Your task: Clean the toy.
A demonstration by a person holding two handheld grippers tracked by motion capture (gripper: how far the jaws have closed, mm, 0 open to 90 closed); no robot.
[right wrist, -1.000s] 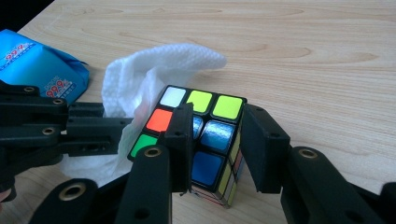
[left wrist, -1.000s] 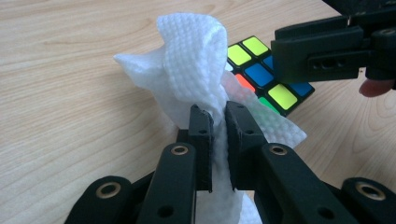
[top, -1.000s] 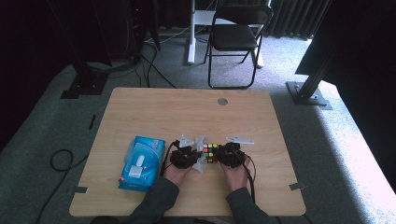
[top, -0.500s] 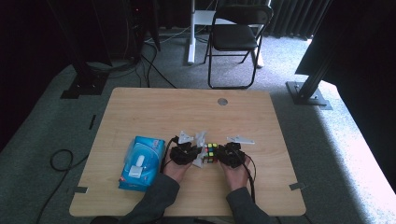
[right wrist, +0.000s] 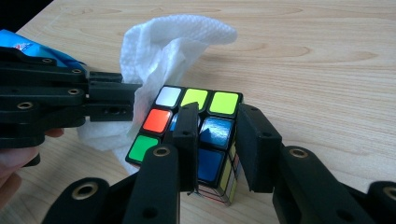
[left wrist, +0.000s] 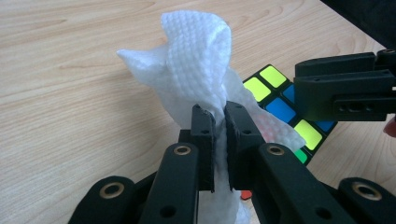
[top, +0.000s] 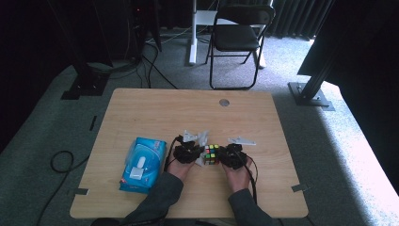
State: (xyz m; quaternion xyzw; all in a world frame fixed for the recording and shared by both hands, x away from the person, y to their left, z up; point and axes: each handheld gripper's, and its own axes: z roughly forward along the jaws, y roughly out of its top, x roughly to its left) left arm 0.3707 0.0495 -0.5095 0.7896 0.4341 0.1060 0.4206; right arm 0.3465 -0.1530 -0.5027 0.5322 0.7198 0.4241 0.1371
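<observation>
A Rubik's cube (top: pixel 211 154) rests on the wooden table (top: pixel 188 113) between my two hands. My right gripper (right wrist: pixel 218 112) has the cube (right wrist: pixel 196 98) between its jaws, which have just been closing and now press its near sides. My left gripper (left wrist: pixel 220 122) is shut on a crumpled white wipe (left wrist: pixel 196 51), held upright against the cube's (left wrist: pixel 275 100) left side. In the right gripper view the wipe (right wrist: pixel 163 42) drapes over the cube's far left corner. In the high view the left gripper (top: pixel 195 153) and the right gripper (top: pixel 225 155) face each other across the cube.
A blue pack of wet wipes (top: pixel 141 165) lies on the table to the left of my left hand. A round cable hole (top: pixel 224 102) sits near the far edge. A black folding chair (top: pixel 240 33) stands beyond the table.
</observation>
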